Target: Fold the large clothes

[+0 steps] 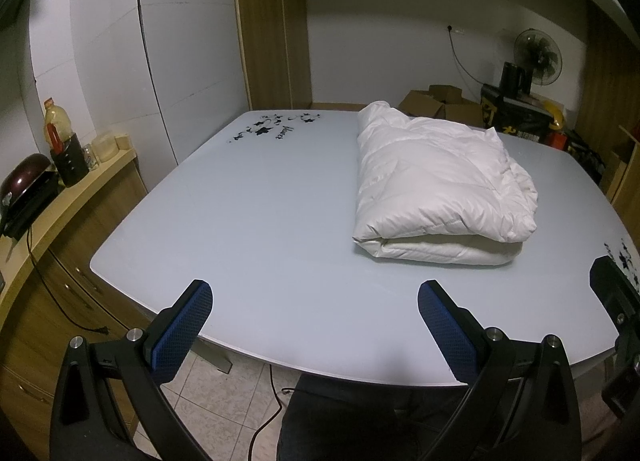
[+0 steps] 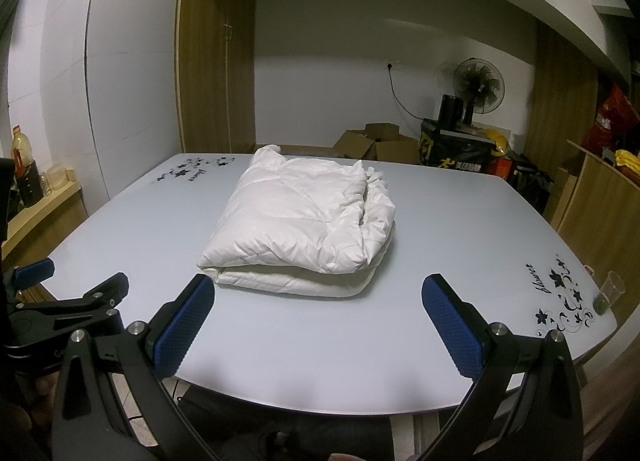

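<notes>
White padded garment (image 2: 298, 227), folded into thick bundle, lies at frame centre on pale bench (image 2: 440, 229). Left gripper (image 1: 314, 325) and right gripper (image 2: 318, 323): jaws spread wide, empty, lower frame, near bench edge.

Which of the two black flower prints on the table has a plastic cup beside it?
The flower print at the near right corner; the plastic cup stands beside it. The far left print has none.

The lower layers of the folded white padded garment (image 2: 296, 221) tuck under its top fold. A small clear plastic cup (image 2: 610, 293) holds something dark, too small to identify. The black box's (image 2: 456, 151) printed lettering is unreadable.
</notes>
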Motion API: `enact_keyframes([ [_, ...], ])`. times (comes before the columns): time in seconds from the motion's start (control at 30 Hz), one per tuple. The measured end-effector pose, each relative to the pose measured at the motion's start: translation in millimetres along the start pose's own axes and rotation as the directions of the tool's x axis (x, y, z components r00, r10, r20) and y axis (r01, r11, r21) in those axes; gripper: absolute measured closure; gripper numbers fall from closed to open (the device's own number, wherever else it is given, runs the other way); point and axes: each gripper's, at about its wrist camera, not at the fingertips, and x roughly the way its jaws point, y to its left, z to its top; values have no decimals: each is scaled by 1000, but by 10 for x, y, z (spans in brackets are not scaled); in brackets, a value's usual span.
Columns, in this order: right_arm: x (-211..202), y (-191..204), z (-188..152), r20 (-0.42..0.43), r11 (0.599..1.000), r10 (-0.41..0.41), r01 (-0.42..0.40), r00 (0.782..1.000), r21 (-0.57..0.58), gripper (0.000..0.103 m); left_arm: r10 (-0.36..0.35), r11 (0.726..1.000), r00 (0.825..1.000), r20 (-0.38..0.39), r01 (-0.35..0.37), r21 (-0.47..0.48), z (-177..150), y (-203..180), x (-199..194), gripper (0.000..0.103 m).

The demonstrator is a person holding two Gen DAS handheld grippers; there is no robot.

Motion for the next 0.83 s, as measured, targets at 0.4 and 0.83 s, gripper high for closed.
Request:
enact_keyframes([
  [0.4, 1, -3, 1, -1, 1000, 1, -1, 1000, -1, 0, -5, 1000, 1000, -2, 5, -2, 3, 10, -11, 0],
  [0.83, 4, -26, -9, -4, 1000, 2, -2, 1000, 0, 0, -31, 999, 998, 57, 31, -8, 26, 19, -85, 0],
])
